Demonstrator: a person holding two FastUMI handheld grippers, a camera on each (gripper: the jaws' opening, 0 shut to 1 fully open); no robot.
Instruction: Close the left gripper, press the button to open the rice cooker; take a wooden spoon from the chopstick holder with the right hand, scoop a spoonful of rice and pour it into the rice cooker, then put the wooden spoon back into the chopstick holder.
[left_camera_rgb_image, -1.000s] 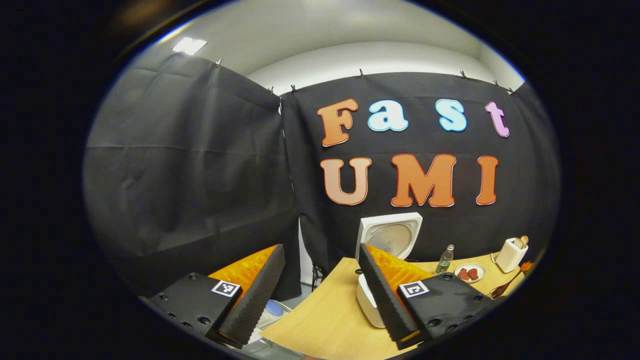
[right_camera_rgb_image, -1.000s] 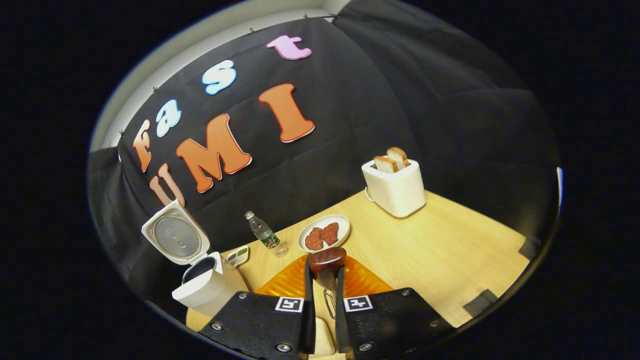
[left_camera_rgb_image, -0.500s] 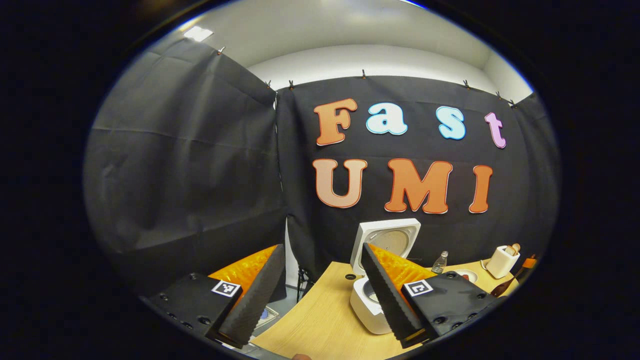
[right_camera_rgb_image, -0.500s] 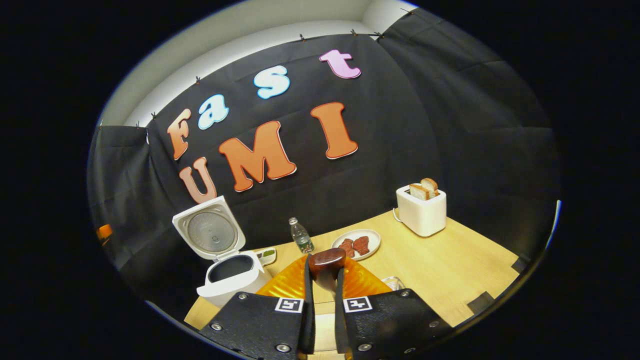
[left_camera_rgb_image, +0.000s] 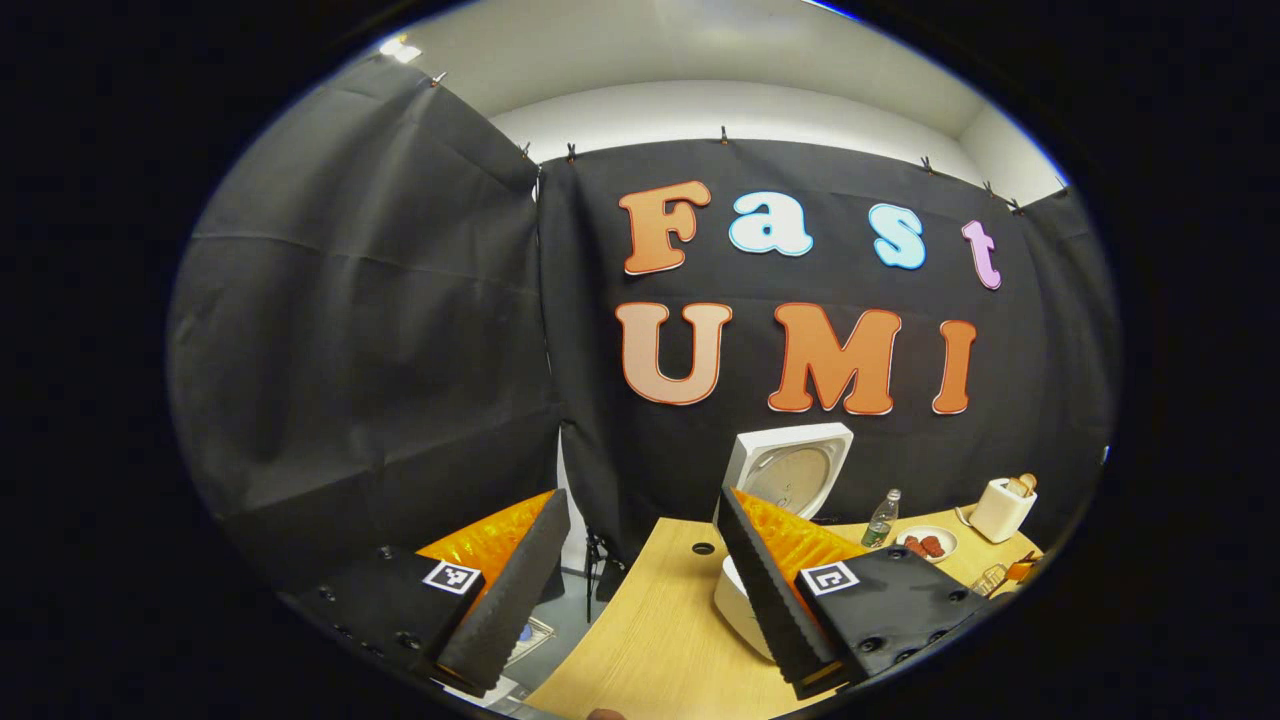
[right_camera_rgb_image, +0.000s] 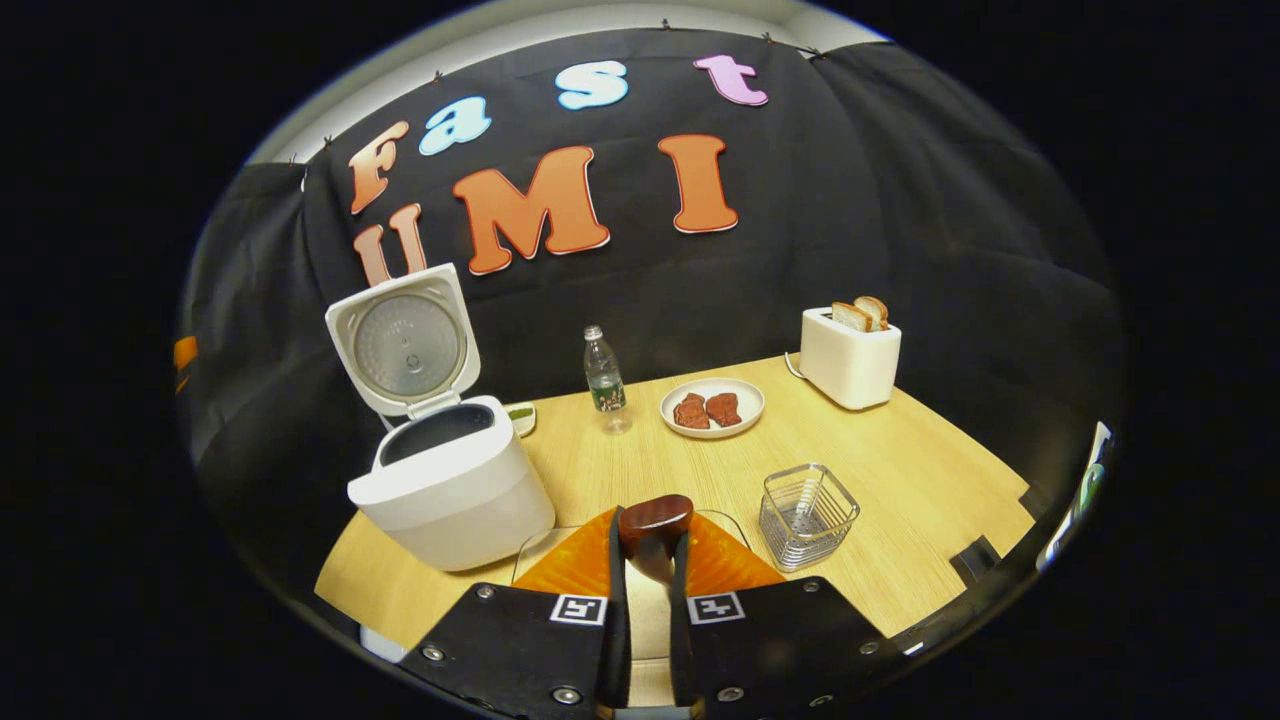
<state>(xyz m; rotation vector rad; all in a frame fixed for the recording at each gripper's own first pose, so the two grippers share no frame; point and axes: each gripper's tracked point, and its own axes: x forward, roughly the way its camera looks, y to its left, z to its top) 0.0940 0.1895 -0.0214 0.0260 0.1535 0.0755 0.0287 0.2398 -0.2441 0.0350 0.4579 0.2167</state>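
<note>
Here the right gripper (right_camera_rgb_image: 648, 560) was clamped on the wooden spoon (right_camera_rgb_image: 655, 518) at lower centre; the left gripper (left_camera_rgb_image: 640, 570) stood apart. Risk: missing the narrow wire chopstick holder (right_camera_rgb_image: 806, 513), right of centre, tipping it.

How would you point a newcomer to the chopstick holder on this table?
Start at the white rice cooker with its lid up, at the table's left end. Look right along the near edge to the chopstick holder. It is a see-through wire-mesh basket, unlike the solid white toaster and plate behind it.
</note>
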